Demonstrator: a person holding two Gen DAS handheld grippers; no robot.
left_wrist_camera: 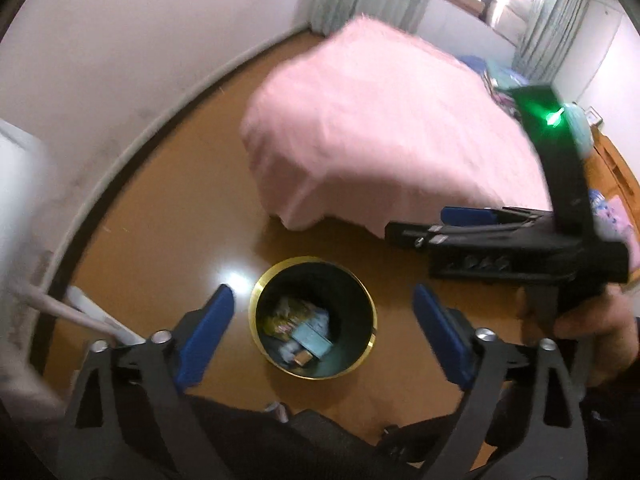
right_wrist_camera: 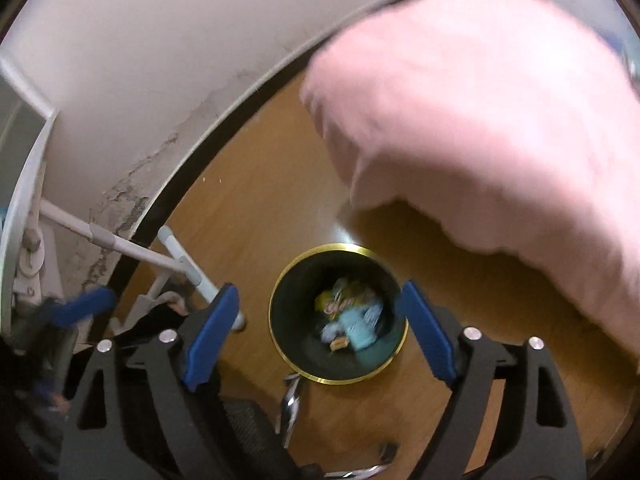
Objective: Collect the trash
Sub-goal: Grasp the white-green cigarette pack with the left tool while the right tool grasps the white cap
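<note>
A dark round bin with a gold rim (left_wrist_camera: pixel 308 259) (right_wrist_camera: pixel 340 245) stands on the wooden floor. Inside lie a yellow wrapper (left_wrist_camera: pixel 284 320) (right_wrist_camera: pixel 344 298), a light blue box (left_wrist_camera: pixel 310 340) (right_wrist_camera: pixel 358 332) and smaller scraps. My left gripper (left_wrist_camera: pixel 320 300) hangs open above the bin, nothing between its blue pads. My right gripper (right_wrist_camera: pixel 320 292) is open over the bin too, and empty. Its black frame (left_wrist_camera: pixel 520 256) shows side-on at the right of the left wrist view, held by a hand (left_wrist_camera: pixel 580 328). One blue left finger (right_wrist_camera: pixel 84 306) shows at the left edge.
A bed with a pink cover (left_wrist_camera: pixel 380 128) (right_wrist_camera: pixel 500 120) stands just behind the bin. The white wall and dark baseboard curve along the left. White rack tubes (right_wrist_camera: pixel 160 258) lean near the wall. A silvery wrapper (right_wrist_camera: pixel 290 400) lies on the floor in front of the bin.
</note>
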